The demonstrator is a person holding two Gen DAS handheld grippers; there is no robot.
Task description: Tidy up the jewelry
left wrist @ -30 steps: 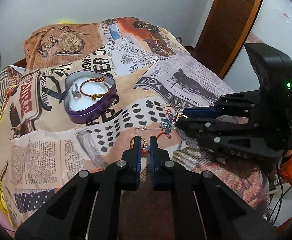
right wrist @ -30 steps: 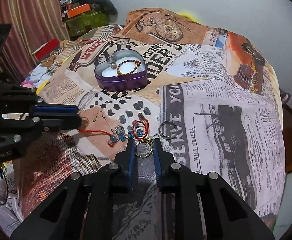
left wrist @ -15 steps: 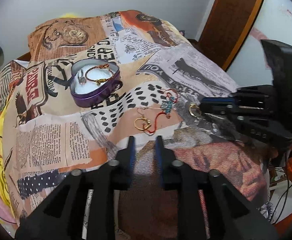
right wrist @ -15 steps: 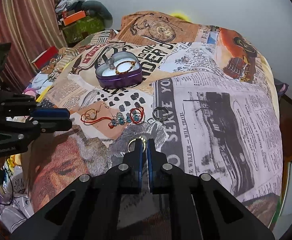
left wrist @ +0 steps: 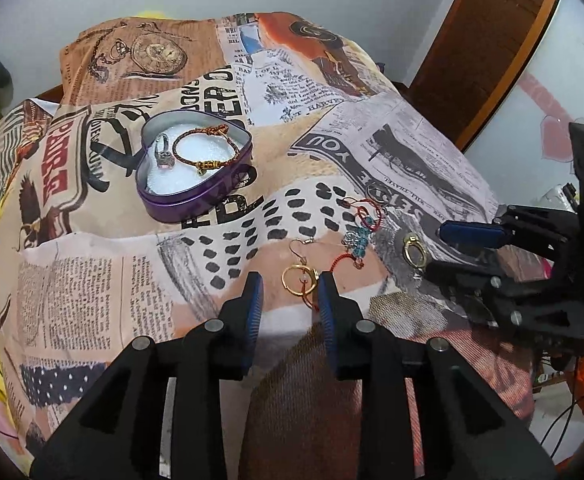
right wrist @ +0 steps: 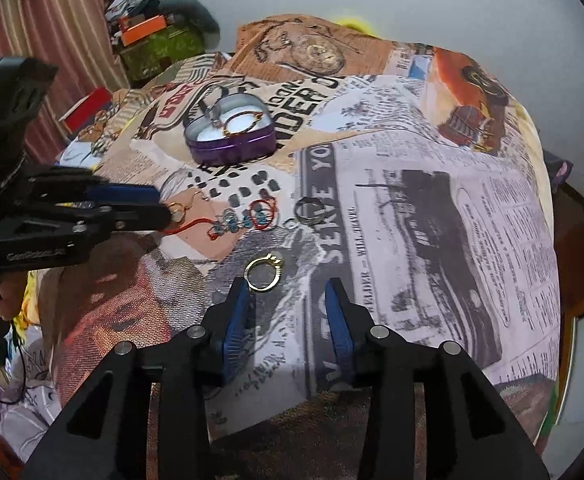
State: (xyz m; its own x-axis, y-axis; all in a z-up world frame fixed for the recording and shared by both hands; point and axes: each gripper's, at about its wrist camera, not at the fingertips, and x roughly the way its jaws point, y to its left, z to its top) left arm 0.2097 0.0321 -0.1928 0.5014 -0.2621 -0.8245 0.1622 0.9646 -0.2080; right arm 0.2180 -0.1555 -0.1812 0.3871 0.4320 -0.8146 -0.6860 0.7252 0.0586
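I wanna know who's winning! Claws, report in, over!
Left gripper open around gold hoop earring. Right gripper open, gold ring loose on bedspread. Heart tin holds a bracelet. Path clear.

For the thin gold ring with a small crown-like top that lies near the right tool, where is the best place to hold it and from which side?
The thin gold ring with the small crown-like top lies flat on the printed newspaper-pattern cloth, apart from other jewelry. Probably bring the open right tool down from above and pinch the plain band across its width, avoiding the bumpy crown on the far side, since a flat hoop offers no raised edge.
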